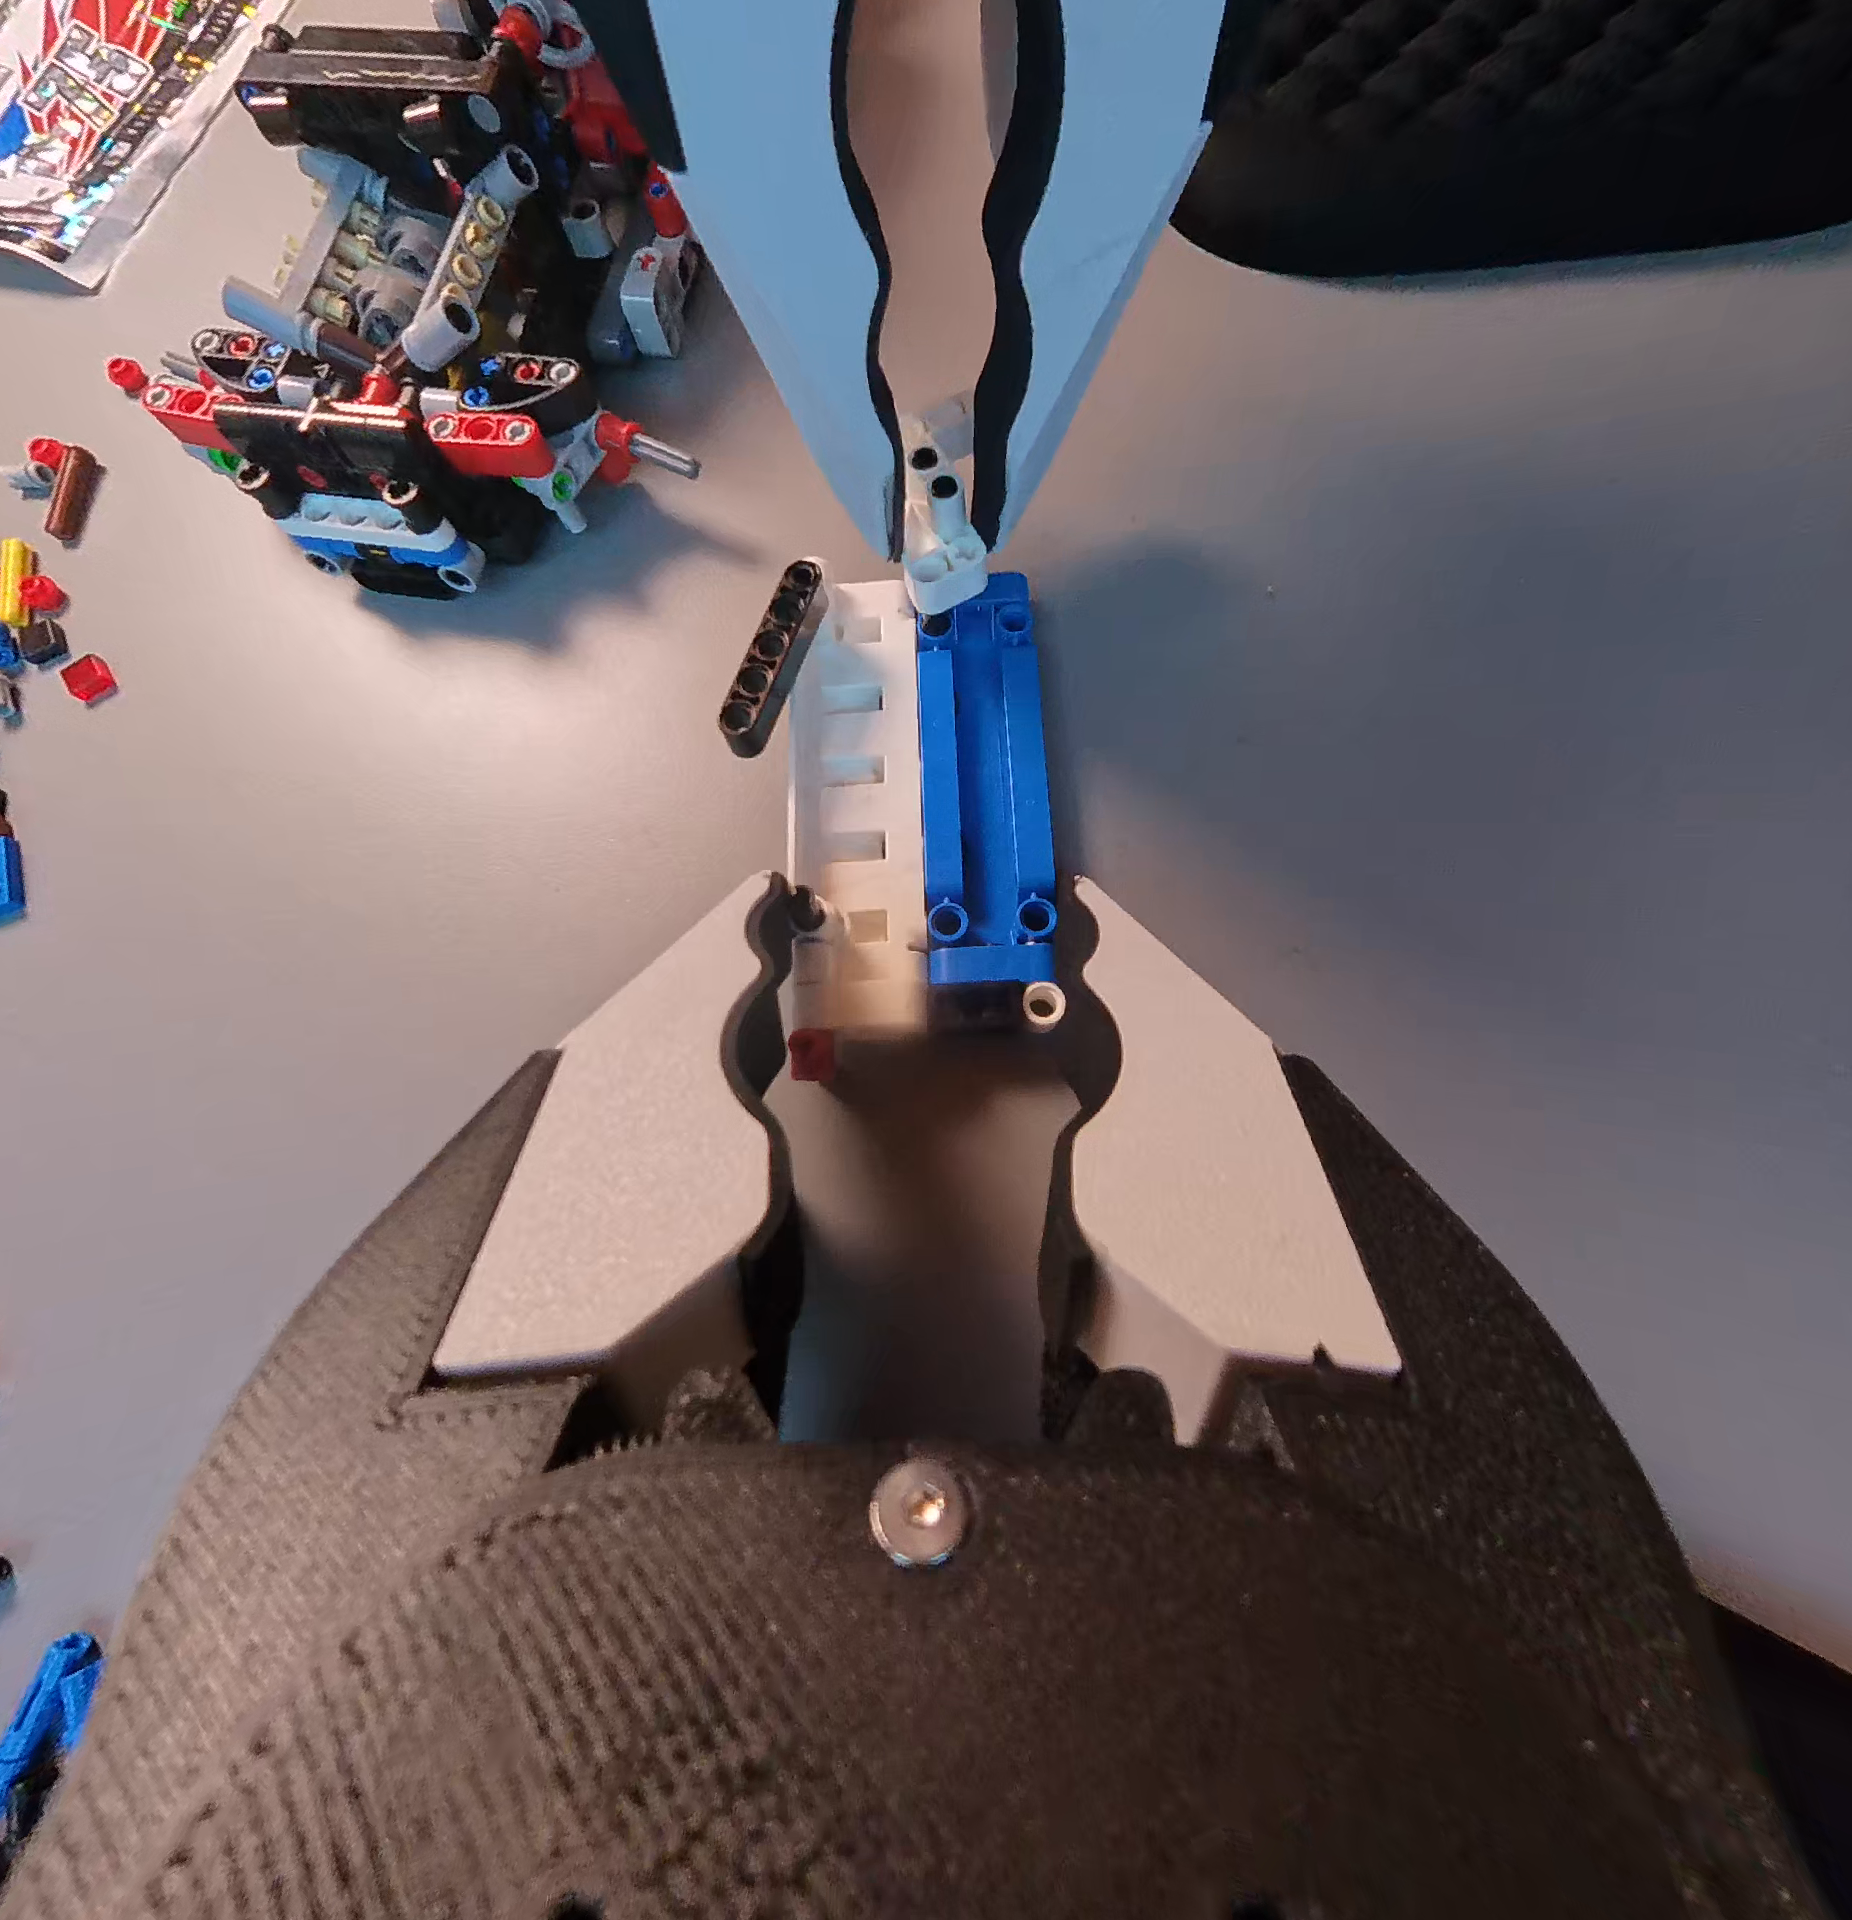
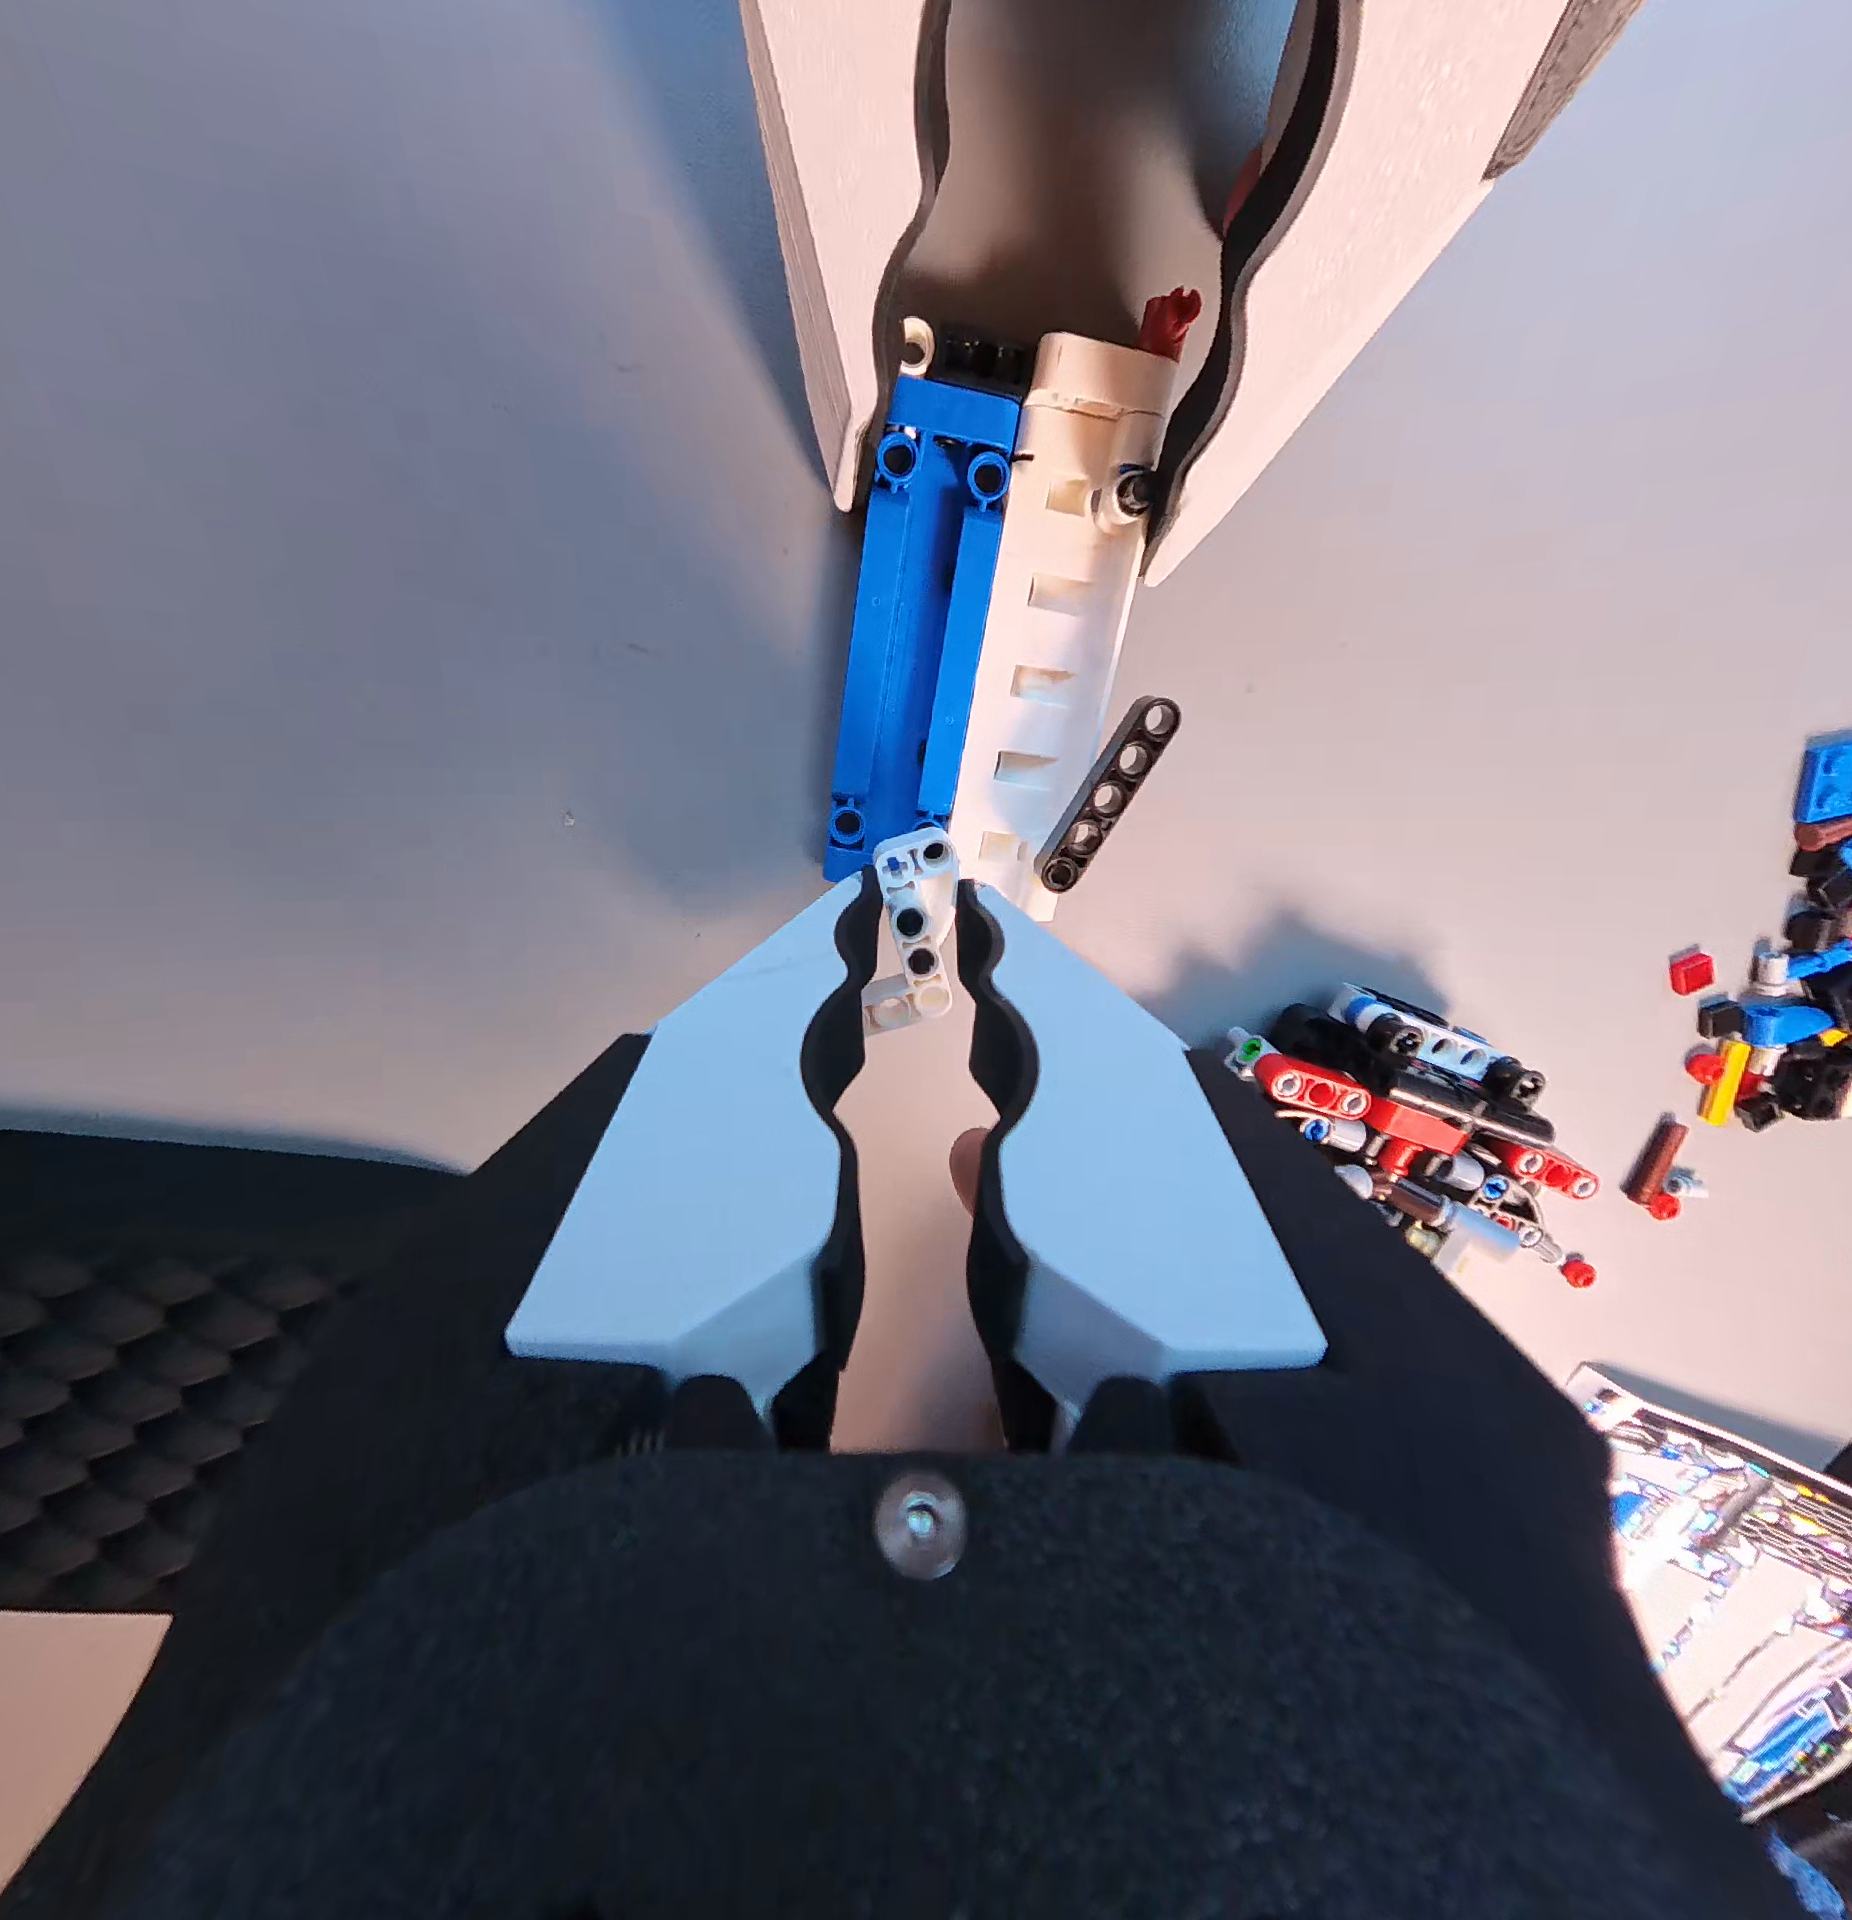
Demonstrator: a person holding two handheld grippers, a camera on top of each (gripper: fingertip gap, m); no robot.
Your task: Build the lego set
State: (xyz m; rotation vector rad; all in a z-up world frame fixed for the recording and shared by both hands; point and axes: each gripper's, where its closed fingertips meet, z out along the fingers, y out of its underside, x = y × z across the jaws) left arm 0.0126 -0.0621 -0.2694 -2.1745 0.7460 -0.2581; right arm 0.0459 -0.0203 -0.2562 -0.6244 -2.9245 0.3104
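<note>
A long blue-and-white panel assembly (image 1: 932, 769) lies on the grey table, blue panel (image 2: 911, 644) beside white slotted panel (image 2: 1047, 665). My left gripper (image 1: 922, 914) is shut on its near end, where a red pin (image 1: 813, 1051) sticks out. My right gripper (image 2: 909, 894) is shut on a small white angled beam (image 2: 914, 935) and holds its tip against the far end of the blue panel. That beam also shows in the left wrist view (image 1: 937, 530). A black beam (image 1: 771, 660) lies loose against the white panel.
A partly built black, red and grey model (image 1: 402, 343) stands at the left. Loose small bricks (image 1: 18, 665) lie by the left edge. A printed sticker sheet (image 1: 60, 114) lies in the far left corner. A black textured mat (image 1: 1545, 114) is at the far right. Spacing between my two grippers at the tips: around 6 centimetres.
</note>
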